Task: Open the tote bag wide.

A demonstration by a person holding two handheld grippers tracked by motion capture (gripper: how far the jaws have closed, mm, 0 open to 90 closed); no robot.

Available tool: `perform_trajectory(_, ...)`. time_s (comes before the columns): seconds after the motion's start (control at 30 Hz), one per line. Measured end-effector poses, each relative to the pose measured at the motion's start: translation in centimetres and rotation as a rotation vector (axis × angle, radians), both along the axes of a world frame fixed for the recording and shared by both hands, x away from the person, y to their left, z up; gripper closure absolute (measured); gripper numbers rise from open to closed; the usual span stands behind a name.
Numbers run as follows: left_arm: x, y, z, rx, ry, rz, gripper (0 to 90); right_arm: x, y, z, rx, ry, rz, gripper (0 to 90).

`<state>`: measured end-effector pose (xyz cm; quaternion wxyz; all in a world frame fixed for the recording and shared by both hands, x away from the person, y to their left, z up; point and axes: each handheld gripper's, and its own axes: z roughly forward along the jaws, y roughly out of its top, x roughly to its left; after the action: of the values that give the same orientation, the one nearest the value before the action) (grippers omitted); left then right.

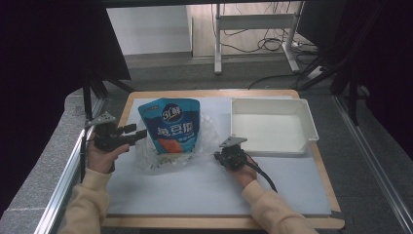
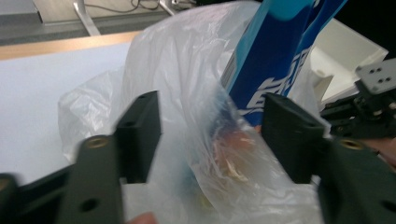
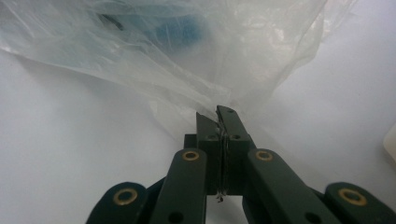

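In the high view, the blue pouch (image 1: 171, 127) is standing upright inside the clear plastic bag (image 1: 146, 158) near the middle of the white mat (image 1: 195, 190). The right gripper (image 1: 217, 156) is pinning the bag's right edge, likely to hold it steady, while the left gripper (image 1: 139, 134) is hovering at its left edge. The white tray (image 1: 272, 127) is leaving room to the right.

In the left gripper view, the 2 jaws are standing apart, film between them but not pressed.

In the right gripper view, the jaws are clamping tight on a fold of bag, with open mat on both sides.
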<state>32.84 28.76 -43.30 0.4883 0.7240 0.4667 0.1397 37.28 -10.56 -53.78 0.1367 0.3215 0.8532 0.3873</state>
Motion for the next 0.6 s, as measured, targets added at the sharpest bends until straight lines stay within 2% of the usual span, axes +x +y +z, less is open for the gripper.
perform_trajectory(0.17, 0.1, -0.3, -0.6, 0.046, 0.014, -0.006, 73.2, 0.0, 0.0, 0.0, 0.005, 0.005, -0.002, 87.8)
perform_trajectory(0.27, 0.1, -0.3, -0.9, 0.051, 0.019, 0.005, 85.1, 0.0, 0.0, 0.0, 0.005, 0.004, -0.002, 87.8)
perform_trajectory(0.37, 0.1, -0.2, -1.0, 0.048, 0.019, 0.017, 89.5, 0.0, 0.0, 0.0, 0.006, 0.004, -0.001, 87.8)
perform_trajectory(0.6, 0.2, 0.6, -1.7, 0.031, 0.022, 0.052, 90.0, 0.0, 0.0, 0.0, 0.006, 0.007, -0.003, 87.8)
